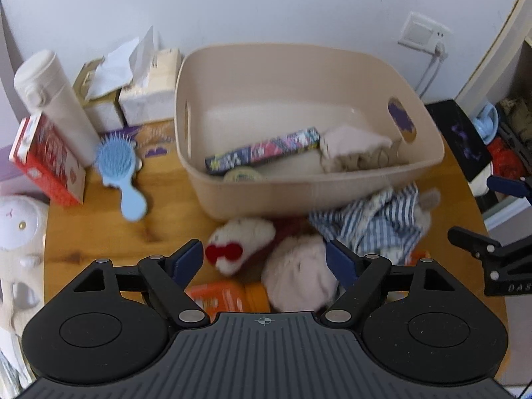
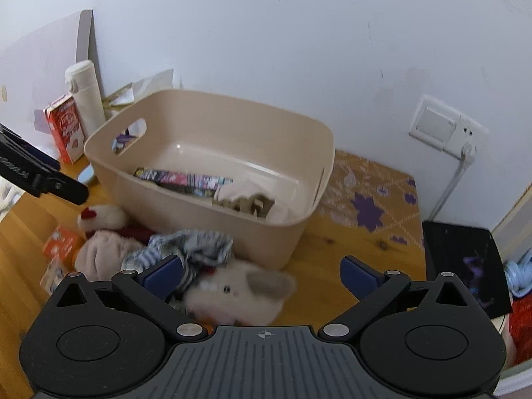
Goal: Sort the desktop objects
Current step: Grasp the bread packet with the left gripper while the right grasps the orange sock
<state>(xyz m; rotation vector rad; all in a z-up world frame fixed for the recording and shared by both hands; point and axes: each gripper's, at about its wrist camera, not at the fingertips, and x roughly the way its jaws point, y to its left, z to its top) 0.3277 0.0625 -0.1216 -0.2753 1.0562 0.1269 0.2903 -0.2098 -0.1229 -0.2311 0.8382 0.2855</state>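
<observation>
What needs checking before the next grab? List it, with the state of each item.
1. Left gripper open and empty: ok.
2. Right gripper open and empty: ok.
3. Room left in the beige bin: ok; only a patterned box, a folded cloth and a small round item lie in it.
4. Target in front of the left gripper: ok; the pink plush lies between its fingers, untouched.
5. Target free to lift: cannot tell; the striped cloth and the white plush with a red bow crowd against it.
6. The two grippers clear of each other: ok; apart in both views.
</observation>
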